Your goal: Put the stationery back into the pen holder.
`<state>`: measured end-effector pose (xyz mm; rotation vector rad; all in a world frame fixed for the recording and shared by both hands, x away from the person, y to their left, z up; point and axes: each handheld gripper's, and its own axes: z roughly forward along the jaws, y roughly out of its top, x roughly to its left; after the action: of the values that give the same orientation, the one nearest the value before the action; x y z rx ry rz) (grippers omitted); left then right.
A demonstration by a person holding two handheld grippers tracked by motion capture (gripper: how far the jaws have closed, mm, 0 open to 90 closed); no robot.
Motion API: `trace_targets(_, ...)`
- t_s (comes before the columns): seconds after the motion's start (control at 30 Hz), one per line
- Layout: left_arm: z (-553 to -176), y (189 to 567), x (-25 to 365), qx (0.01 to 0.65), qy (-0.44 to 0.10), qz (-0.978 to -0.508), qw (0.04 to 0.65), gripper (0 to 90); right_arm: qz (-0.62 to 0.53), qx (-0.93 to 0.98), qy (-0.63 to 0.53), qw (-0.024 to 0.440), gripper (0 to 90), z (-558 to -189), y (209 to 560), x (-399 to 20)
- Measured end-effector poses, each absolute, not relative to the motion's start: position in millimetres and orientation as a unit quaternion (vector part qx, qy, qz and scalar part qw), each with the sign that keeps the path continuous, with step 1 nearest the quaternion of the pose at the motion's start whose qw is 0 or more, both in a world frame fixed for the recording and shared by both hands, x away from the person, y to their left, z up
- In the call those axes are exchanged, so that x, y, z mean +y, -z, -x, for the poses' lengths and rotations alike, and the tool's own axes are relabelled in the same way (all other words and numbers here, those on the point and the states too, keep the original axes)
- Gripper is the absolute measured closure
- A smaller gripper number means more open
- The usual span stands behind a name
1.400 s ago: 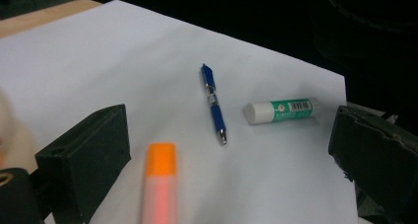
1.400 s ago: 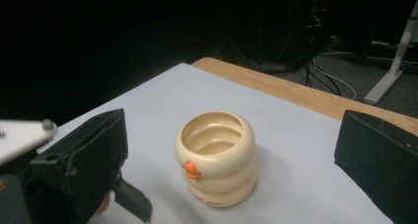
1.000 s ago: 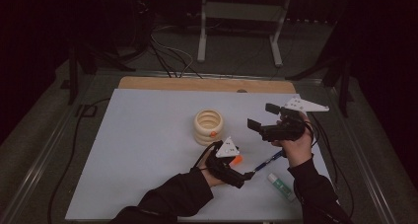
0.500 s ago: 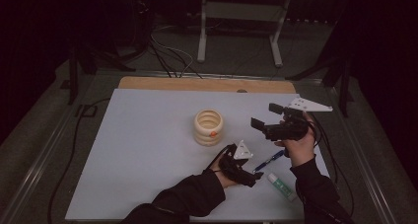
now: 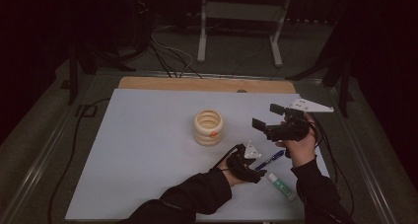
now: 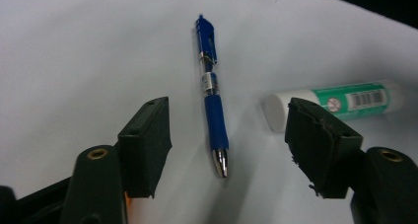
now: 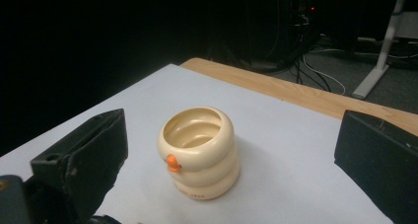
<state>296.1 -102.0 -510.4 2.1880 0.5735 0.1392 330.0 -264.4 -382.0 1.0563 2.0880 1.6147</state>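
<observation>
Left gripper positioned over blue pen; right gripper held clear.

On the white table [image 5: 148, 150], the cream ringed cup [image 5: 208, 127] stands upright at centre. To its right, the left gripper [image 6: 226, 130] is low over the blue pen [image 6: 212, 93]; its jaws have just been closing, straddle the pen tip and do not touch it. The pen lies flat, the glue stick [image 6: 340, 101] just beside it. Furthest right, the right gripper [image 5: 268, 121] is raised, jaws spread wide, grasping nothing.
</observation>
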Motion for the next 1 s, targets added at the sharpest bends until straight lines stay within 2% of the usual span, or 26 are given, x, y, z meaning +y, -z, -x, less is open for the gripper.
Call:
trace_targets(0.3,-301.9,518.2,-112.1,0.232,-0.058,-0.886,0.397,51.8,-0.369,0.726,-0.561,0.148,0.0,-330.4,382.5,-265.3)
trace_targets(0.5,-303.8,523.6,-118.8,0.228,-0.060,-0.898,0.371,57.8,-0.369,0.726,-0.561,0.149,0.0,-330.9,383.2,-265.3)
trace_targets(0.7,-303.2,524.3,-124.4,0.233,-0.074,-0.900,0.362,67.4,-0.369,0.727,-0.560,0.150,0.0,-331.6,383.5,-264.6)
trace_targets(0.8,-302.4,524.0,-127.4,0.234,-0.082,-0.900,0.358,69.1,-0.369,0.727,-0.560,0.148,0.0,-331.8,384.2,-263.6)
trace_targets(1.0,-303.0,523.6,-129.7,0.231,-0.076,-0.902,0.357,79.6,-0.369,0.728,-0.560,0.144,0.0,-333.0,386.2,-261.0)
